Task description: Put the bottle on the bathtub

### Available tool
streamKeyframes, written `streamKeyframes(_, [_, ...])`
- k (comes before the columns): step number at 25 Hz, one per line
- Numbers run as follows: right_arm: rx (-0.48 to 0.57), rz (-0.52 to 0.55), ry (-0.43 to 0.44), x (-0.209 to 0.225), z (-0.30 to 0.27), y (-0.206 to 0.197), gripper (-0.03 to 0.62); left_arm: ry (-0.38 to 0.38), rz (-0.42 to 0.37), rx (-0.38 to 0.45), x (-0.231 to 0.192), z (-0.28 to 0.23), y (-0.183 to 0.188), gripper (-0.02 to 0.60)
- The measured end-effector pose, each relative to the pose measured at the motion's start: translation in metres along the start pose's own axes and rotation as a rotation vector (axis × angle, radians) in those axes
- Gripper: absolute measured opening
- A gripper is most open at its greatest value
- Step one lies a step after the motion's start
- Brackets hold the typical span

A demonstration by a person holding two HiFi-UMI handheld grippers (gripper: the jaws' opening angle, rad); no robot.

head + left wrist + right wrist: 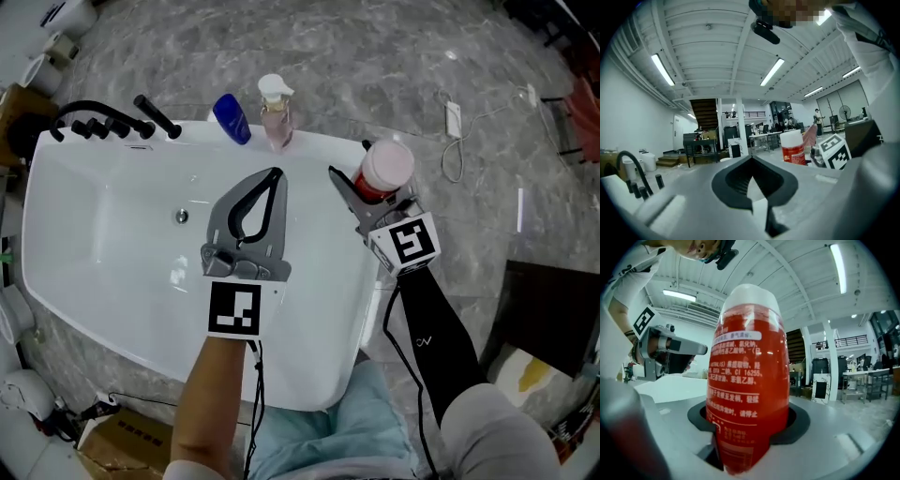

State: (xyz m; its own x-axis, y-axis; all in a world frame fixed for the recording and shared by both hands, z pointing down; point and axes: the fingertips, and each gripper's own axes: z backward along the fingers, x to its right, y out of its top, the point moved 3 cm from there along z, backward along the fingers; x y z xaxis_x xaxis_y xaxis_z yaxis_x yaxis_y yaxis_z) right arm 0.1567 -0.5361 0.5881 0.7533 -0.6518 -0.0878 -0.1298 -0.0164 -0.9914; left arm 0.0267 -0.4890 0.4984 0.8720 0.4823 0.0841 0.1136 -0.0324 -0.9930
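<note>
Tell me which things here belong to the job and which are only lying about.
Job: red bottle, held in the right gripper; white bathtub.
Lying about: blue bottle and pink pump bottle on the bathtub's rim; black tap; power strip on the floor; cardboard box.

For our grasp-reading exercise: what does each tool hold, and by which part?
The right tool grips the red bottle by its lower body; left tool shut, empty.

A lab-like open hall: a bathtub (94,244) under strip lights (663,69), desks (761,137) and a staircase (705,110) behind.
</note>
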Motion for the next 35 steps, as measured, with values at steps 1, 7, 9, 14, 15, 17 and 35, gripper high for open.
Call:
streamKeyframes(1, [-0.001,-0.011,0.006,0.006,-0.010,-0.010,0.301,0.009,0.010,-0.007,-0.001,-0.006,-0.005,0.000])
streamKeyframes(7, [0.005,-0.021,0.010,0.033,-0.055,-0.048,0.301,0.024,0.000,-0.054,0.002,-0.026,-0.030,0.000])
streamKeyframes(9, [0.016,-0.028,-0.003,0.040,-0.067,-0.058,0.301,0.038,-0.004,-0.069,0.000,-0.027,-0.037,0.000])
streamKeyframes(14, [0.039,-0.057,-0.030,0.044,-0.088,-0.077,0.299,0.055,-0.011,-0.094,-0.005,-0.034,-0.050,0.000])
streamKeyframes(15, [0.042,-0.058,-0.033,0.045,-0.091,-0.079,0.299,0.059,-0.008,-0.091,-0.006,-0.035,-0.049,0.000])
streamKeyframes(17, [0.046,-0.057,-0.037,0.047,-0.098,-0.083,0.299,0.069,-0.007,-0.084,-0.011,-0.036,-0.048,0.000])
streamKeyframes(35, [0.051,-0.068,-0.074,0.054,-0.100,-0.089,0.385,0.121,0.018,-0.080,-0.023,-0.030,-0.050,0.000])
